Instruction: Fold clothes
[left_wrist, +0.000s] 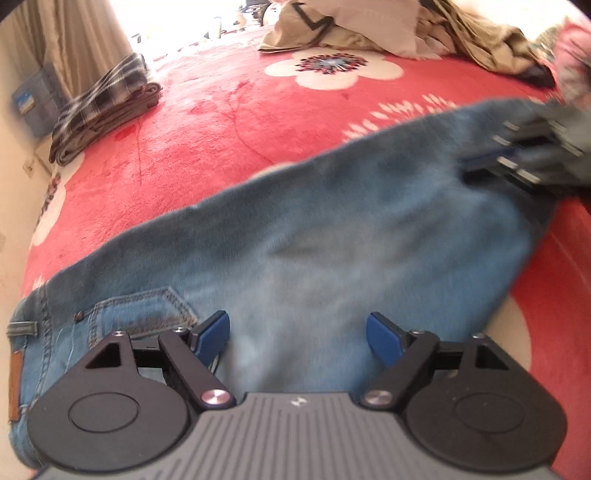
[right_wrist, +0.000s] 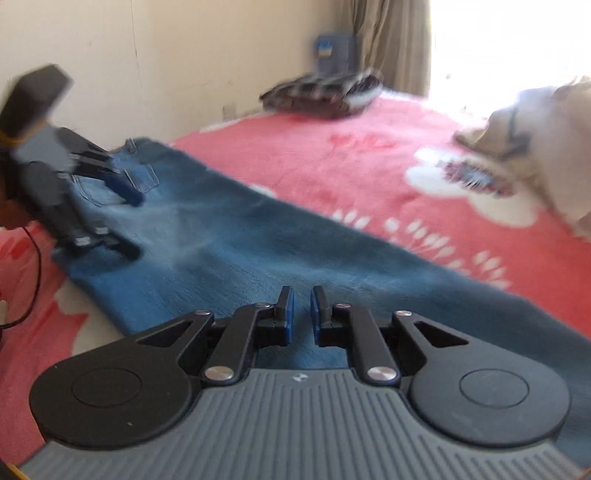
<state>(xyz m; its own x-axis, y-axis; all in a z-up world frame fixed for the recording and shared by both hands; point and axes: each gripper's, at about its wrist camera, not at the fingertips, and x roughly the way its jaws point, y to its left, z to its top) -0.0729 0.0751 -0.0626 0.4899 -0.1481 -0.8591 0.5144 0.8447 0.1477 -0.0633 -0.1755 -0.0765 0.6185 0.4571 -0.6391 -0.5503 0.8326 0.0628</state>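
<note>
Two tools over one pair of jeans (left_wrist: 332, 243) on the bed (left_wrist: 229, 122), red blanket with white flowers. Jeans lie flat, legs stacked, running from the waist end at the bed's wall side out along the near edge.

Left tool (left_wrist: 297, 338): jaws wide apart, blue pads clear of the cloth, nothing between them; hangs just above the jeans near the back pocket (left_wrist: 147, 310) and waistband. Leather patch visible beside the pocket.

Right tool (right_wrist: 302, 310): jaws nearly together, narrow gap between the pads, nothing gripped; sits low over the jeans toward the leg end. From the left wrist view it shows blurred at the far end of the jeans (left_wrist: 498, 162); from the right wrist view the left tool shows blurred over the pocket area (right_wrist: 114, 214).

Beyond the jeans: folded plaid pile (left_wrist: 103, 107) toward the curtain (left_wrist: 74, 40) side; heap of beige and white clothes (left_wrist: 388, 26) at the far side of the bed. Blue box (right_wrist: 334, 51) against the wall past the plaid pile
</note>
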